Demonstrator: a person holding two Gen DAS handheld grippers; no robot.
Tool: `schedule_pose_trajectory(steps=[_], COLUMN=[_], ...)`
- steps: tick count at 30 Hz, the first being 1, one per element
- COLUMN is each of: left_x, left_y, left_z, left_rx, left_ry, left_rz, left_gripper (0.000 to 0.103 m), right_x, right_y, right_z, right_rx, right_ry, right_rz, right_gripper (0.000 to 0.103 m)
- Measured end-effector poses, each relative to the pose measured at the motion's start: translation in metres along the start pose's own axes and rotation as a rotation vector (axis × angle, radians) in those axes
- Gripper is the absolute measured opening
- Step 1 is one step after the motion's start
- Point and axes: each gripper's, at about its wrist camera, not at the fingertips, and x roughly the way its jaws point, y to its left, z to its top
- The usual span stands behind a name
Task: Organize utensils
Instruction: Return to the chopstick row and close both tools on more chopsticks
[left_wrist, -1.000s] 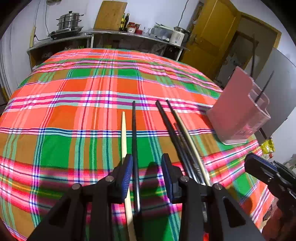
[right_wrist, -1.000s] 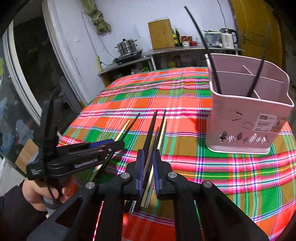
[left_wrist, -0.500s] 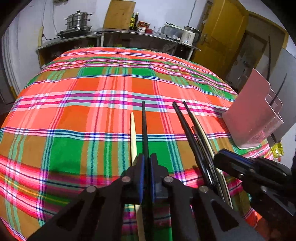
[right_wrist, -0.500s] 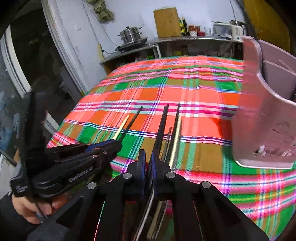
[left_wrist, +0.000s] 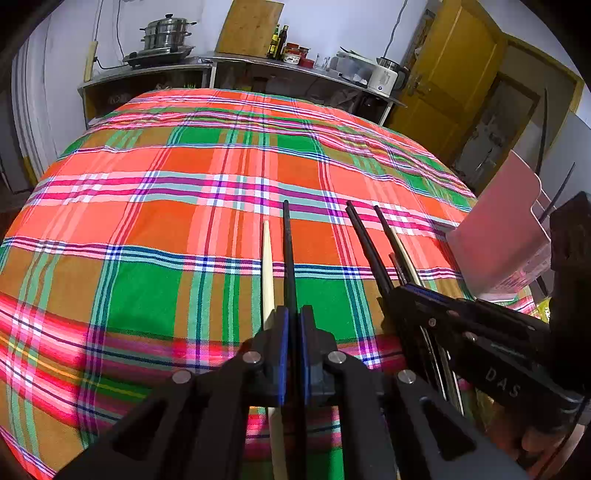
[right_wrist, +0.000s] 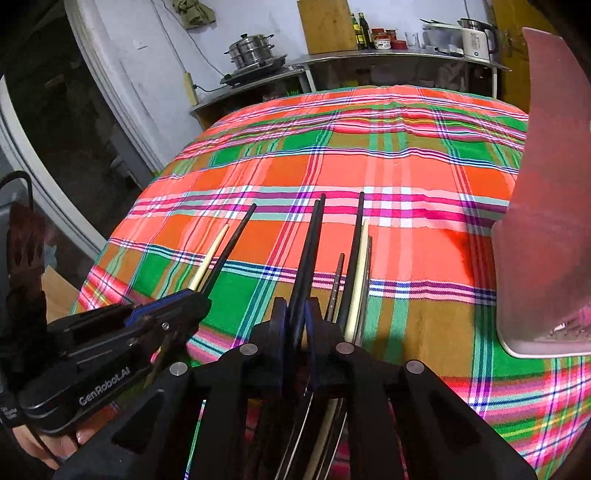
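Left gripper (left_wrist: 291, 325): clamping a black chopstick (left_wrist: 288, 251), pads pressing narrow on both sides.
Pale chopstick (left_wrist: 267, 269): lying on the tablecloth (left_wrist: 147, 221), just beside the black chopstick, on its left.
Right gripper (right_wrist: 295, 317): pinching a pair of black chopsticks (right_wrist: 312, 251), tips pointing away across the tablecloth.
Loose chopsticks (right_wrist: 356, 273): resting just right of the pinched pair.
Pink holder (right_wrist: 546, 229): standing on the tablecloth, right of the loose chopsticks, two dark sticks poking out.
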Motion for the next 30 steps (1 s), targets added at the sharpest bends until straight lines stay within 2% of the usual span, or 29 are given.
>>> schedule_pose_trajectory(steps=[13,26,30], left_x=[0.000,0.002,0.008], left_y=[0.005,0.001,-0.005], left_z=[-0.001,0.003,0.012], left_rx=[-0.005,0.016,0.047], left_ry=[-0.003,0.005,0.026], left_rz=[-0.019,-0.001,0.017], left_gripper=[0.007,0.007,0.007], right_x=[-0.001,0.007,0.011], right_y=[-0.012,-0.002,-0.004], right_z=[0.003,0.008,0.015], right_rx=[0.066,0.012,0.026], right_ry=[-0.014,0.000,0.013], right_rz=[0.011,-0.086,-0.084], right_gripper=[0.011,0.009,0.009])
